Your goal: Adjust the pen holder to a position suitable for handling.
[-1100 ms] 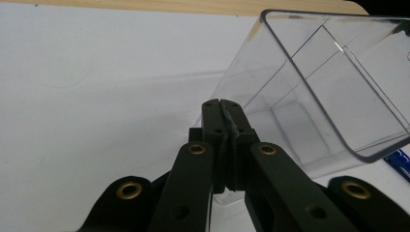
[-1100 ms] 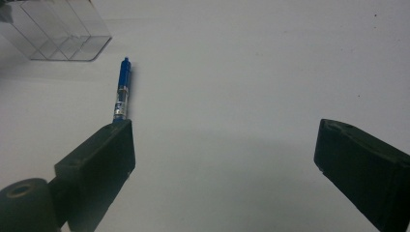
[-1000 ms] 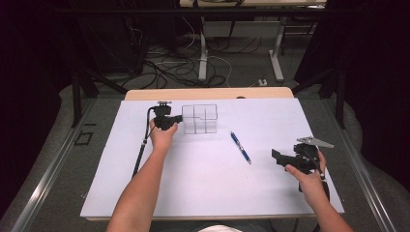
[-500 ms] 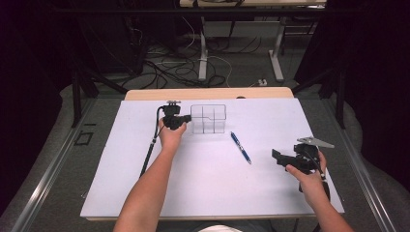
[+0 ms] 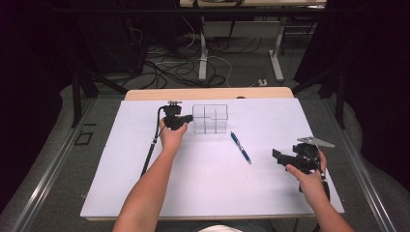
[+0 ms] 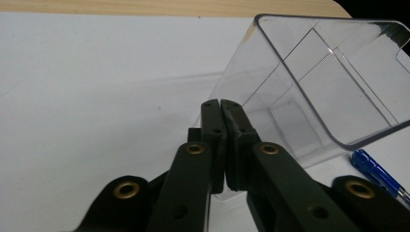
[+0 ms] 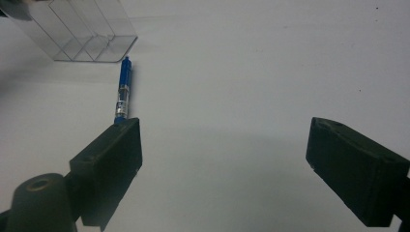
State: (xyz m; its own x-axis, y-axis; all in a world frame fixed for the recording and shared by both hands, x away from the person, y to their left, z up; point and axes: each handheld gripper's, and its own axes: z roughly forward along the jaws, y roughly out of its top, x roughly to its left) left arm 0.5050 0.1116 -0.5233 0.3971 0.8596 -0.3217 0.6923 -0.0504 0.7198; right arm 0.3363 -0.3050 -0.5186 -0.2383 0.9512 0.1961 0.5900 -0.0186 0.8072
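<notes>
High view: left gripper (image 5: pixel 187 119) sits at the left wall of the clear divided organizer (image 5: pixel 210 118), toward the far end of the white worktop (image 5: pixel 145 183). Blue pen (image 5: pixel 240 147) lies flat just right of and nearer than the organizer, apart from it. Right gripper (image 5: pixel 279 157) hangs over the worktop's right side, well apart from the pen, pointing left toward it. The person's forearms come in from the bottom edge.

Left gripper view: fingers (image 6: pixel 212 126) pressed together, pinching the thin clear wall of the organizer (image 6: pixel 333 82) near a corner. The box looks tilted here, though the camera angle may account for that. Pen tip end (image 6: pixel 379 175) shows at lower right, close to the box rim. Risk: the grip is on one thin slick wall only, so the box could pivot or slip out if lifted fast. If dragged toward the pen it could knock it rolling.

Right gripper view: fingers (image 7: pixel 113 159) spread wide, nothing between them, and they have just been closing a little. Pen (image 7: pixel 123 92) lies ahead, past the left finger and off the centreline, with the organizer (image 7: pixel 82 34) beyond it. Risk: going straight in from here, the left finger would likely land on or shove the pen rather than straddle it. The pen is round and may roll. It also lies flat, so a shallow approach could scrape the worktop.
</notes>
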